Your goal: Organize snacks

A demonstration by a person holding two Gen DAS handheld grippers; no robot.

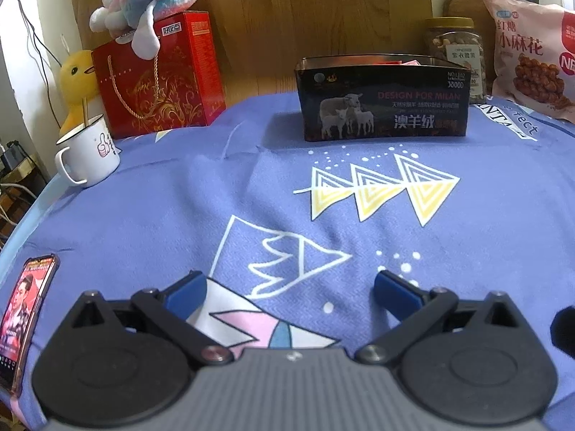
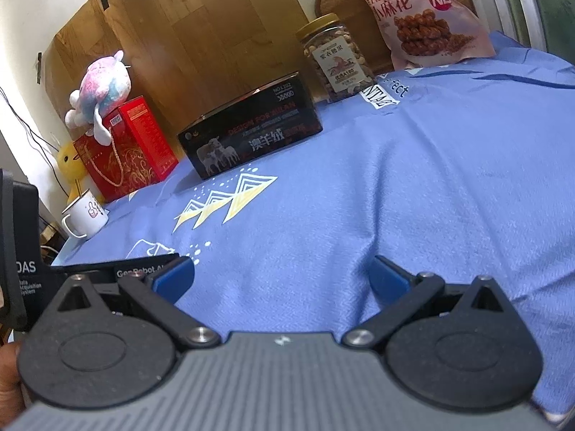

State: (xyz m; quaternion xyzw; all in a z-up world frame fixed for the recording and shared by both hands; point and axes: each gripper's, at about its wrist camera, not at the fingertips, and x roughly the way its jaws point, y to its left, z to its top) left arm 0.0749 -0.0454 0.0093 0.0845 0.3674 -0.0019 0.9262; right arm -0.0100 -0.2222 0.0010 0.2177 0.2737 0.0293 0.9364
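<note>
Biggest snack on show is the pink snack bag [image 2: 422,18], propped upright at the far right corner of the blue cloth [image 2: 413,194]. It looks light, soft and crinkly, probably slippery film with brittle twists inside, so a pinch on the top seam or a side edge seems wisest. Just left of it along the far edge stands the nut jar [image 2: 332,59]: rigid clear plastic, likely heavier and smooth, best taken across the body under the gold lid. The open black tin [image 1: 384,107] sits mid far edge, something red barely showing inside. The left gripper [image 1: 289,289] hangs low at the near edge, jaws wide, holding nothing. The right gripper [image 2: 282,274] is beside it, tilted, also wide and empty.
</note>
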